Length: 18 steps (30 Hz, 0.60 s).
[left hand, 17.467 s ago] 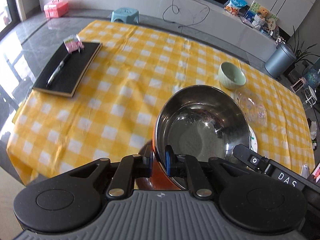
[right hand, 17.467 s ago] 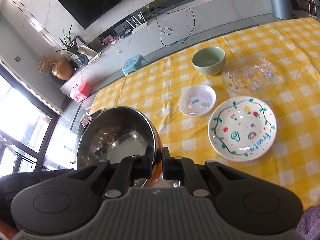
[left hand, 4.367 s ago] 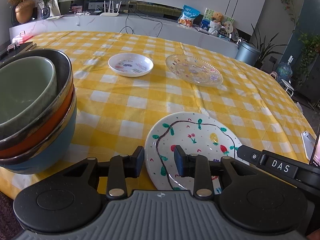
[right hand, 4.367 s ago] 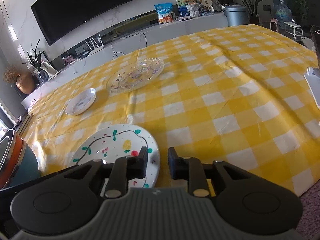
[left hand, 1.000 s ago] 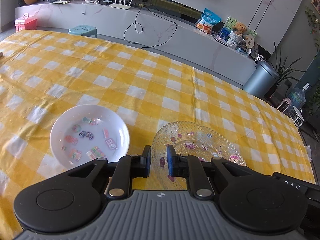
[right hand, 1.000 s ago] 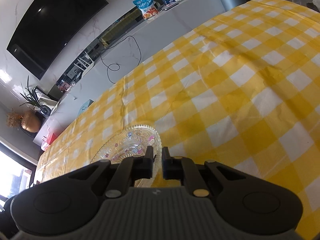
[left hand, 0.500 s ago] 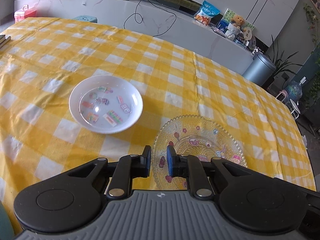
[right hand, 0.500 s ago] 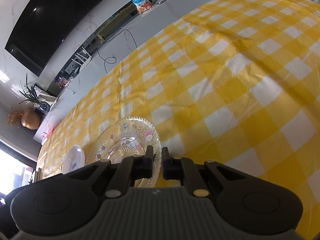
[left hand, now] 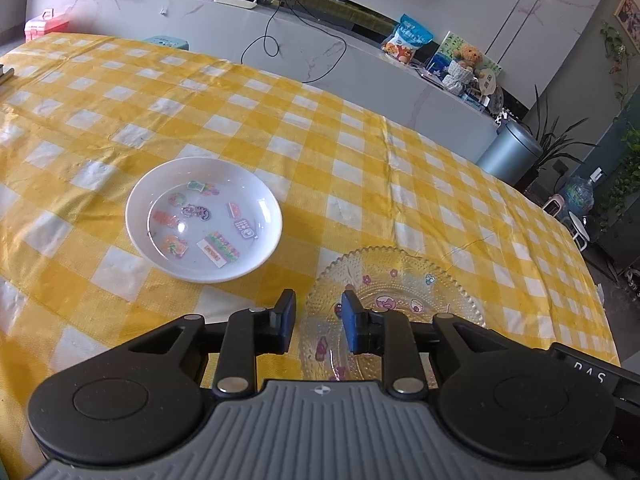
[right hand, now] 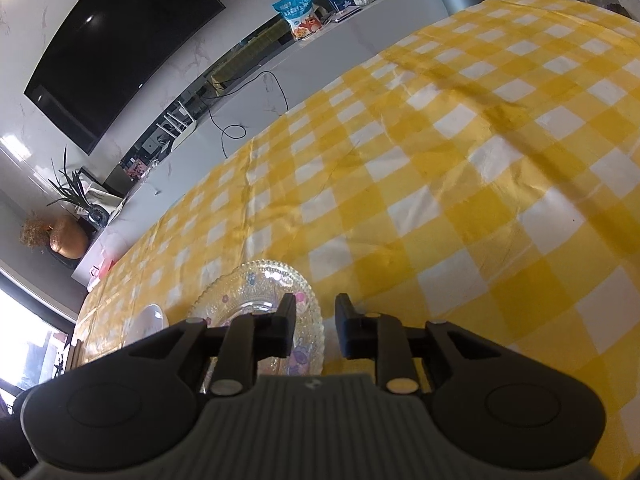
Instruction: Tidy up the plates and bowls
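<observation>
A clear glass plate with a scalloped, beaded rim lies flat and face up on a yellow-and-white checked tablecloth. It is round, so no long axis shows. The left gripper hangs over the plate's near left edge, its jaws opening, the rim seen in the gap between the fingers but not pressed. The right gripper is at the plate's opposite edge — jaws also opening, one finger above the plate, the other over bare cloth. A white dish with colourful stickers sits flat to the left, near the glass plate but apart from it. Beyond and to the right of both, the cloth lies open up to the table's far edge.
</observation>
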### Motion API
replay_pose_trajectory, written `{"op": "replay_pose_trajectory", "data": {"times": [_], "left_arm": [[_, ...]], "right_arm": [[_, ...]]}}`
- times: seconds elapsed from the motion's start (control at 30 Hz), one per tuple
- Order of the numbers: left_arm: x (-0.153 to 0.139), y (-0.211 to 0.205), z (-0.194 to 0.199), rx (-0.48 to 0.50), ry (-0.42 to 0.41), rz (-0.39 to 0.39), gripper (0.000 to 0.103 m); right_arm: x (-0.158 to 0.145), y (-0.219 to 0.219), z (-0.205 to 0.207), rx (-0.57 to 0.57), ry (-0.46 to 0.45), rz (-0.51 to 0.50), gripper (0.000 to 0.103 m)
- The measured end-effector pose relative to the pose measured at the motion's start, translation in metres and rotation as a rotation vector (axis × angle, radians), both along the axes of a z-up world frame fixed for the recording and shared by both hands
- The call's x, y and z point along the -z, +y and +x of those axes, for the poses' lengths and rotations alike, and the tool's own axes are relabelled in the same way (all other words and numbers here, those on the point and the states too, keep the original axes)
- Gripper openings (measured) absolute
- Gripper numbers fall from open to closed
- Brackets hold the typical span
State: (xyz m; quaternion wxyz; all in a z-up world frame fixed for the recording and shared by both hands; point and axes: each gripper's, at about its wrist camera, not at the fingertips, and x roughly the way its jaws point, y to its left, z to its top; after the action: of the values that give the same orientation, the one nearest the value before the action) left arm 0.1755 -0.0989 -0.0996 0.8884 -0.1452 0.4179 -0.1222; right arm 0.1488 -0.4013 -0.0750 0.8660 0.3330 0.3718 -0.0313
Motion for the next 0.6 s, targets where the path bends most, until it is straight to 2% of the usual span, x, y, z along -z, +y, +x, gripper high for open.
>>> {"op": "replay_pose_trajectory", "data": {"times": [0.07, 0.13, 0.6], "left_arm": [[0.001, -0.001, 0.0, 0.004, -0.006, 0.004, 0.022], [0.001, 0.0, -0.001, 0.0, -0.008, 0.002, 0.02], [-0.015, 0.008, -0.011, -0.021, -0.028, -0.017, 0.016]], "right_arm": [[0.002, 0.002, 0.0, -0.007, 0.001, 0.003, 0.012], [0.002, 0.003, 0.0, -0.002, -0.001, 0.004, 0.009], [-0.005, 0.005, -0.003, 0.005, 0.014, 0.011, 0.006]]}}
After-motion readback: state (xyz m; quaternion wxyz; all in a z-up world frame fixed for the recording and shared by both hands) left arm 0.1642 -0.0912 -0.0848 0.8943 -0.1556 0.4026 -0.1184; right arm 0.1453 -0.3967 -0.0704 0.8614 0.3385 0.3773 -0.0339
